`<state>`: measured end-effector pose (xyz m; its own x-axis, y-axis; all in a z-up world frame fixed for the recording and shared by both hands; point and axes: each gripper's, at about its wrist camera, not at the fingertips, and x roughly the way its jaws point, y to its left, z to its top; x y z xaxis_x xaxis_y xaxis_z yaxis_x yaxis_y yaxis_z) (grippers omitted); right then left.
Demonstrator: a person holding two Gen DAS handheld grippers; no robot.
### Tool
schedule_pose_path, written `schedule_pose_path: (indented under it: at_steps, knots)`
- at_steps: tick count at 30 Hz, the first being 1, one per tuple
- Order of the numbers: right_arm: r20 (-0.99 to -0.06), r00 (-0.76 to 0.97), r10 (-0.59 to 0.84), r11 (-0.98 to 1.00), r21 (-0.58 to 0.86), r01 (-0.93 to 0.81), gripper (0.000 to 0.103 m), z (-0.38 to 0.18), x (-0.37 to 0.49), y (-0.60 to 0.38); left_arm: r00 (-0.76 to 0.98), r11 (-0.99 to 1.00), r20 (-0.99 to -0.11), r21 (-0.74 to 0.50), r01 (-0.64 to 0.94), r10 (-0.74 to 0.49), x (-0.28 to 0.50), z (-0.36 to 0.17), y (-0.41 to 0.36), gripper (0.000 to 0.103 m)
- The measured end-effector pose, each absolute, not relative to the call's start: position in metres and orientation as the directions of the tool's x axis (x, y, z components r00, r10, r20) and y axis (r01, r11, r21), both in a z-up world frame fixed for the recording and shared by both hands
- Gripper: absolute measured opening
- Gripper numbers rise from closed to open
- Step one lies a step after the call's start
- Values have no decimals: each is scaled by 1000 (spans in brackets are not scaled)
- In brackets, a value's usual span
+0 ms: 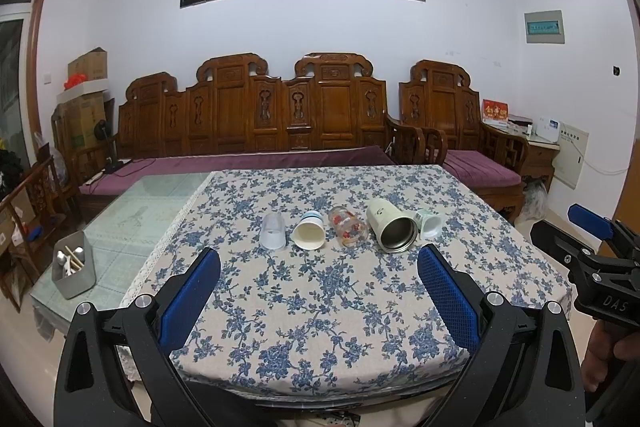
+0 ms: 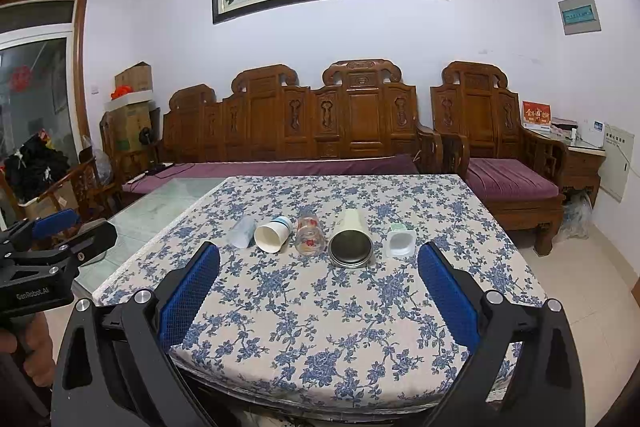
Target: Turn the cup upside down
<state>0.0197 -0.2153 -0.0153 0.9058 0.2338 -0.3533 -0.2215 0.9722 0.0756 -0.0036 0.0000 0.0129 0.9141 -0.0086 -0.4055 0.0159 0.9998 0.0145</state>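
Observation:
Several cups lie on their sides in a row on the floral tablecloth, mouths toward me: a frosted clear cup, a white paper cup, a patterned glass, a cream steel-lined mug and a small white square cup. My left gripper is open and empty above the near table edge. My right gripper is open and empty, also short of the row. Each gripper shows at the side of the other's view.
A grey box of utensils stands on the bare glass tabletop at the left. A carved wooden sofa with purple cushions runs behind the table. A matching armchair stands at the right. Cardboard boxes are stacked in the left corner.

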Motion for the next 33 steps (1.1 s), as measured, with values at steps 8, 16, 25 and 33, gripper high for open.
schedule_pose_path:
  at_steps: [8, 16, 25, 33]
  knots:
    - [-354, 906, 233, 972, 76, -221, 100, -15, 19, -215, 915, 1000, -403, 15, 16, -8, -5, 15, -1, 95]
    - [-352, 906, 234, 972, 76, -222, 100, -15, 19, -217, 916, 1000, -401, 16, 16, -9, -6, 18, -3, 95]
    - [-353, 906, 233, 972, 77, -220, 100, -12, 18, -214, 916, 1000, -400, 18, 18, -9, -8, 20, -6, 95]
    - [-357, 905, 230, 973, 75, -218, 100, -13, 18, -213, 908, 1000, -418, 14, 26, -18, -4, 19, -8, 95]
